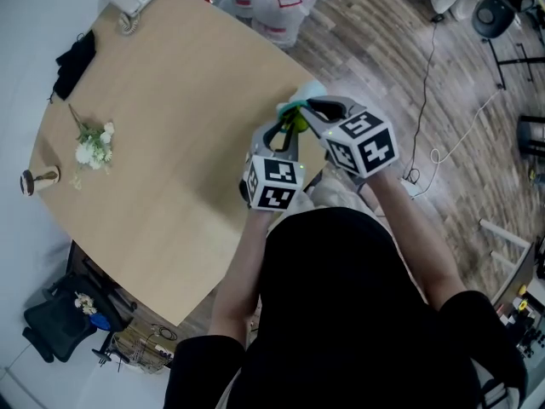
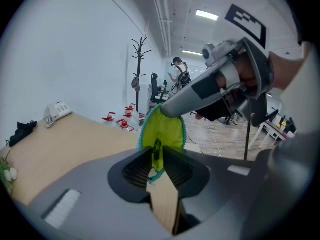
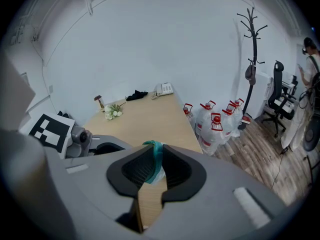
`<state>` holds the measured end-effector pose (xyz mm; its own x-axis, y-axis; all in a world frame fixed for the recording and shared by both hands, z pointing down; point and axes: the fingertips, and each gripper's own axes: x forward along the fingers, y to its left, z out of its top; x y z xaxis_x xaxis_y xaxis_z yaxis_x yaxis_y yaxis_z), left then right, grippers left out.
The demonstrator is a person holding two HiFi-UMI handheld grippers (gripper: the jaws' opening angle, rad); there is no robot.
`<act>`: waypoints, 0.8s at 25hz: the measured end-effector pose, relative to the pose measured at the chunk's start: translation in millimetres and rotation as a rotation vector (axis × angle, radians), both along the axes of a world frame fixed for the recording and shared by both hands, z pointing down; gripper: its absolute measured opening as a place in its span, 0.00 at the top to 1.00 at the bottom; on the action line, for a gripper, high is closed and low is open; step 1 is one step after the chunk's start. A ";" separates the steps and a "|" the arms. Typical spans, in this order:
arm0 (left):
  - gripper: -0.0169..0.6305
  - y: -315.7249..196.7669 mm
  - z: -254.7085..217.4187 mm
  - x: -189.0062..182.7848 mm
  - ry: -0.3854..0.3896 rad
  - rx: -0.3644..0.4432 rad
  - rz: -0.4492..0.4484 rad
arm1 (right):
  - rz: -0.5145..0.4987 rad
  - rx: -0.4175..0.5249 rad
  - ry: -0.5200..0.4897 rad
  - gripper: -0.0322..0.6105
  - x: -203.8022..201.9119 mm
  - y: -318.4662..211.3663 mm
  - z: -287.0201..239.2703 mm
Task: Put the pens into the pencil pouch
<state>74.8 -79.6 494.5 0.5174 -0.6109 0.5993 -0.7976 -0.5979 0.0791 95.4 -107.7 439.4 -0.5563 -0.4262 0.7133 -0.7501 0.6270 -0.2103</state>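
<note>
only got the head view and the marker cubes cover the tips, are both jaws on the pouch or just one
Observer: Both. The right gripper view shows the right gripper with its jaws closed on the teal rim of the pencil pouch.
Operator: and the left one, where on it
Observer: The jaws of the left gripper pinch the lower edge of the lime-green panel, by the teal trim.
Operator: anyone close by
Observer: Only one person, far back beside a coat rack.
</note>
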 end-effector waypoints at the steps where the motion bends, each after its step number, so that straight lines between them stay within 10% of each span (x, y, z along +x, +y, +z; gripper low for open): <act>1: 0.87 0.4 -0.7 -1.6 0.001 0.001 -0.001 | 0.000 0.000 0.000 0.86 -0.7 -0.6 -0.1; 20: 0.88 23.7 -19.7 -86.1 -0.027 0.008 -0.225 | -0.077 0.018 -0.021 0.86 -22.0 1.8 -1.4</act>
<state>-11.3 -55.9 474.8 0.3512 -0.7137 0.6060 -0.9128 -0.4050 0.0521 73.4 -105.9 438.0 -0.6024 -0.3939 0.6942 -0.6950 0.6865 -0.2136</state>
